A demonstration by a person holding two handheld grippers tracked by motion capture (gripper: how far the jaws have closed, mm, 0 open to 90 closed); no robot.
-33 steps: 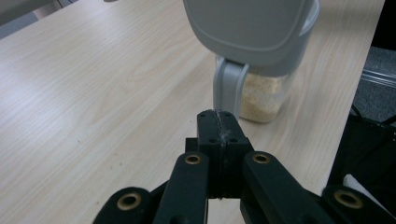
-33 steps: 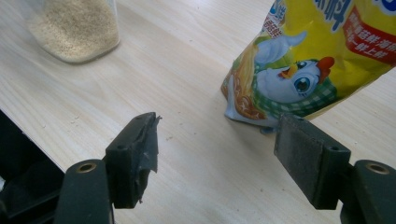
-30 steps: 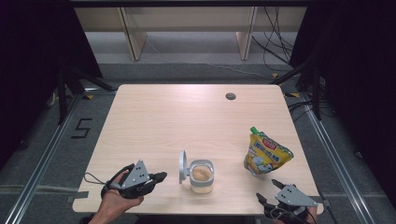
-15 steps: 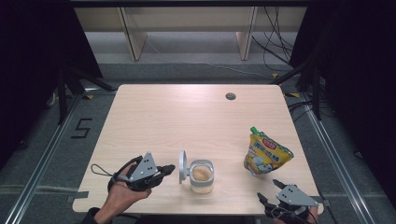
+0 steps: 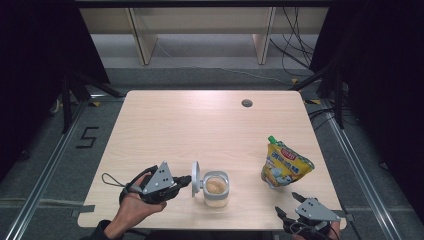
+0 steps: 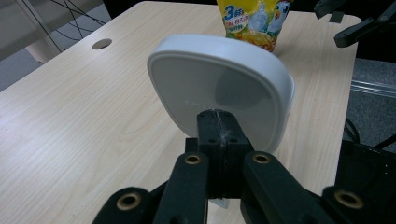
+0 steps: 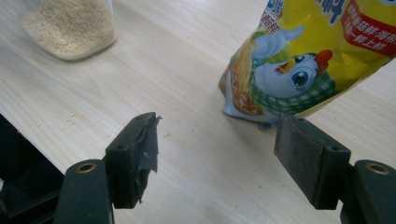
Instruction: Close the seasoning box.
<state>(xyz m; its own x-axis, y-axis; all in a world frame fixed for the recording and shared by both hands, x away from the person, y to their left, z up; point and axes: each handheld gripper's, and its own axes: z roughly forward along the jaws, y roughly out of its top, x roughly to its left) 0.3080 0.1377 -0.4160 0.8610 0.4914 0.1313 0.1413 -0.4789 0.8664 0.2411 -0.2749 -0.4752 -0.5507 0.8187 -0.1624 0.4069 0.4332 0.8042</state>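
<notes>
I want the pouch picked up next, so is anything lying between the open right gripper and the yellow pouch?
Nothing visible does. The right gripper is open, with bare table between its jaws and the yellow pouch beyond. The jar stands off to one side.

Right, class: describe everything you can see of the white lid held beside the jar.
The lid is white, smooth and looks like plastic, a rounded square with a raised rim around a flat, slightly grey inner face. It is off the jar and stands on edge just left of it, its inner face towards the left gripper. That gripper's jaws are shut on its lower edge. Whether it touches the jar or the table cannot be told.
</notes>
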